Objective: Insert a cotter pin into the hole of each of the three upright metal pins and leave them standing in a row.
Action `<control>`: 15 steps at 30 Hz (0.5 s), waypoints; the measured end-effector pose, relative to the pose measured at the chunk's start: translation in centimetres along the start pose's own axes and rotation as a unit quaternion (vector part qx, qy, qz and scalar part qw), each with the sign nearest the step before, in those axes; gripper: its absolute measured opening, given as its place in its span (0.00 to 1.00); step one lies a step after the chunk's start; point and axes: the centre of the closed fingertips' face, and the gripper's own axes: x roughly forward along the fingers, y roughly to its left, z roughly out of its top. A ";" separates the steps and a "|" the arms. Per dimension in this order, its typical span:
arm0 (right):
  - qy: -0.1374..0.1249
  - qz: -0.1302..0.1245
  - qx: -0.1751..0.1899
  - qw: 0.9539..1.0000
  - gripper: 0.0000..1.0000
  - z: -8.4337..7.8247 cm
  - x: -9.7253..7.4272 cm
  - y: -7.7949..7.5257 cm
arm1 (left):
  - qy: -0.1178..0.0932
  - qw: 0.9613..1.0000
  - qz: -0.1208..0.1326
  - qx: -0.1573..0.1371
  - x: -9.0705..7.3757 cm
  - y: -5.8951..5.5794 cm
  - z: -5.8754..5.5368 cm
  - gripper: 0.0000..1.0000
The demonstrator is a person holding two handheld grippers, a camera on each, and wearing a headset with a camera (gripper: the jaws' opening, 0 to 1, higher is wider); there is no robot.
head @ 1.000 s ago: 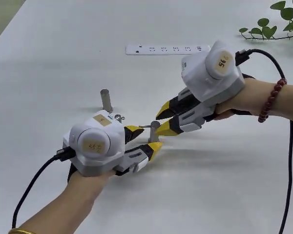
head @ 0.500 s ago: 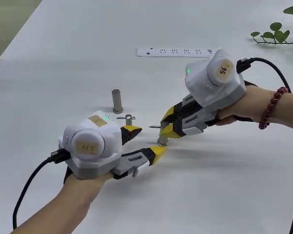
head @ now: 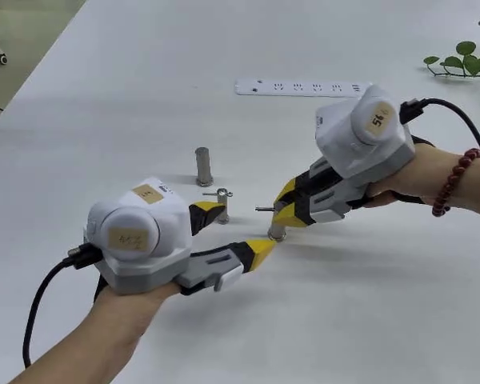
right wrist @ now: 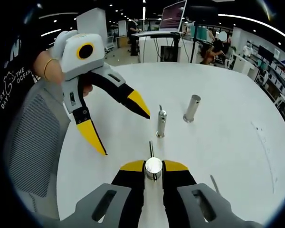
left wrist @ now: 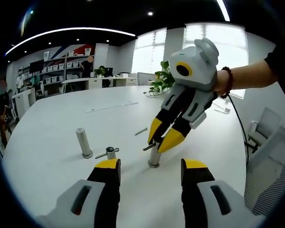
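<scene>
White table (head: pixel 384 312): left gripper (head: pixel 242 227) gapes low; right gripper (head: pixel 282 210), angled down, pinches cotter pin (head: pixel 263 210).

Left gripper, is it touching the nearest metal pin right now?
Apart. The left gripper is open; the left gripper view shows its jaws either side of the pin, with bare table between each jaw and the pin.
</scene>
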 end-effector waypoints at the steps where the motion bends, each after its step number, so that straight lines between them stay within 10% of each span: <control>1: 0.001 0.001 -0.003 1.000 0.08 0.0 0.0 0.0 | 0.000 1.000 0.002 -0.001 -0.2 0.1 0.1 0.50; 15: 0.005 0.001 -0.006 1.000 0.08 0.7 -0.1 -0.4 | -0.014 1.000 0.013 0.004 -2.1 1.5 1.2 0.66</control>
